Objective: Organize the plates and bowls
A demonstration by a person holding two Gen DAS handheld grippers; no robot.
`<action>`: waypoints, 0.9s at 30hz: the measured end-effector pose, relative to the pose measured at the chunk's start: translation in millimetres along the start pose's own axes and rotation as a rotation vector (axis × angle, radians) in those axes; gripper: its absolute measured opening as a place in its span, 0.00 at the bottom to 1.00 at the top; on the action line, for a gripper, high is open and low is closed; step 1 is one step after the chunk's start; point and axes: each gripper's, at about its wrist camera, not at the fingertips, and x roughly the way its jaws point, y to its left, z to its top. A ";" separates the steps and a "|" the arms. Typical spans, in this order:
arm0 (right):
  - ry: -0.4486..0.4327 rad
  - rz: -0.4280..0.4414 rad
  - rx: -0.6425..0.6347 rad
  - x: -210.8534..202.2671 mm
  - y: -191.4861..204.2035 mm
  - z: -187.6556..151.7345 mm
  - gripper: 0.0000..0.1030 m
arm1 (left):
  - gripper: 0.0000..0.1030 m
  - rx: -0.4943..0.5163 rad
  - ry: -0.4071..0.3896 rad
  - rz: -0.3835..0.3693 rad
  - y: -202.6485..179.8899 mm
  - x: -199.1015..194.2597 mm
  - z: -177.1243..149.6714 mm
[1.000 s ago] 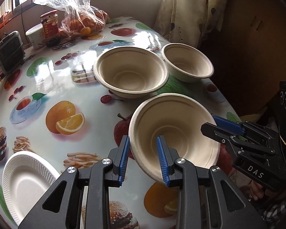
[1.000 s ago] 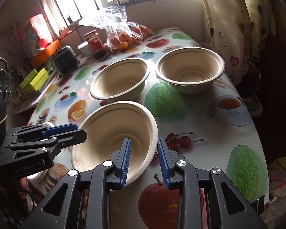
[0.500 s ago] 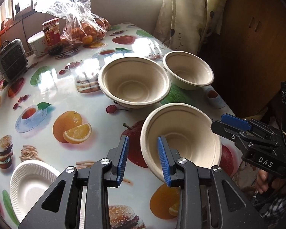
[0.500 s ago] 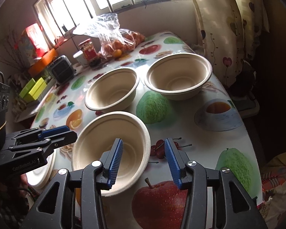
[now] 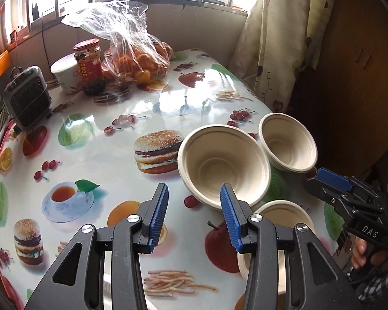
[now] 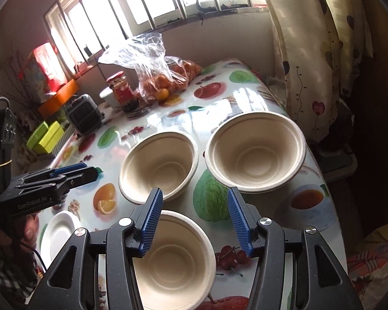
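Three beige paper bowls sit upright on the fruit-print table. In the right wrist view the near bowl lies under my open, empty right gripper, with the middle bowl and the far right bowl beyond it. In the left wrist view my left gripper is open and empty, just left of the middle bowl; the far bowl and the near bowl also show. A white paper plate lies at the near left.
At the back stand a bag of oranges, a red-lidded jar, a white cup and a small grey heater. A curtain hangs past the table's right edge. The table has bare room on the left.
Both grippers have opened wider and pulled up and back from the near bowl, which now rests on the table. The left gripper has swung left, toward the middle bowl.
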 end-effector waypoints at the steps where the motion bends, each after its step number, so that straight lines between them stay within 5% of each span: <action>1: 0.009 -0.005 0.003 3.4 0.5 2.6 0.50 | 0.42 -0.004 0.006 0.005 2.0 3.7 2.8; 16: 0.107 0.002 0.014 52.0 14.0 16.3 0.40 | 0.42 -0.027 0.060 -0.008 15.6 51.3 25.5; 27: 0.126 0.004 0.022 61.5 14.1 16.2 0.30 | 0.28 -0.021 0.085 -0.031 14.3 62.1 27.1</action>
